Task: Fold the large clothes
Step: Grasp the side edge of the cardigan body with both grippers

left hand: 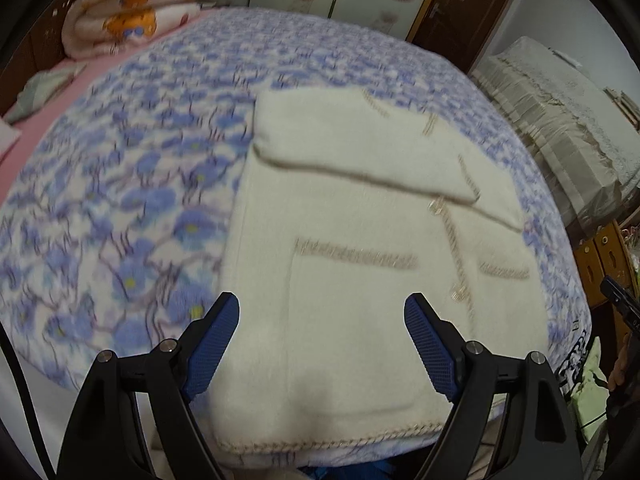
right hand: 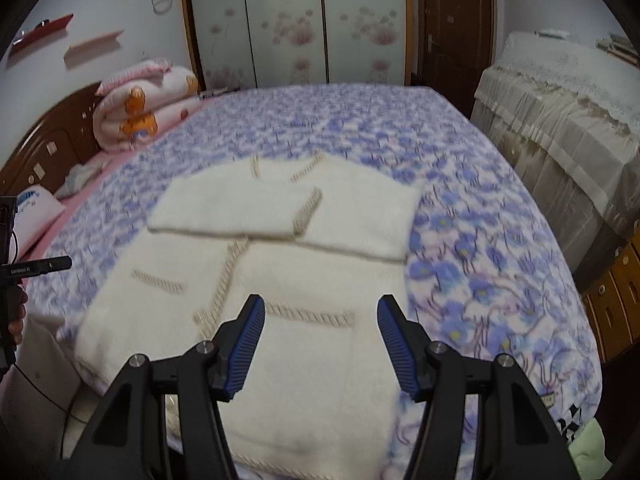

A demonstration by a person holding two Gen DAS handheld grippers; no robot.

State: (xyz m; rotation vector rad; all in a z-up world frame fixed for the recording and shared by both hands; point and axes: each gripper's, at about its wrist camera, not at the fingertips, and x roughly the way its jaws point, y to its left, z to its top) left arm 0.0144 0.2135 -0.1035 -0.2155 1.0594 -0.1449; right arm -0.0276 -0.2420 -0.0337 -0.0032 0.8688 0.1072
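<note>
Bedroom. Bed (right hand: 460, 184) covered by a blue-and-white flowered bedspread (left hand: 132, 184), with a pink sheet (left hand: 48, 112) showing along its left edge by the dark wooden headboard (right hand: 48, 140). Rolled pink quilt (right hand: 140, 104) with orange bear print sits at the head end. Far wall: wardrobe (right hand: 288, 20) with pale flowered doors, brown door (right hand: 456, 20) to its right. Right of the bed, furniture under a cream lace-edged cover (right hand: 560, 128), narrow gap between them. Cream cardigan (left hand: 360, 272) with beige rope trim lies flat on the near part of the bed, both sleeves folded across the chest; its hem lies close to the near bed edge. Wide bare bedspread to the cardigan's left, right and beyond. Left gripper (left hand: 322, 316) hangs above the cardigan's lower half, jaws spread, holding nothing. Right gripper (right hand: 320, 316) likewise above the hem area, jaws spread and empty. Views are blurred.
</note>
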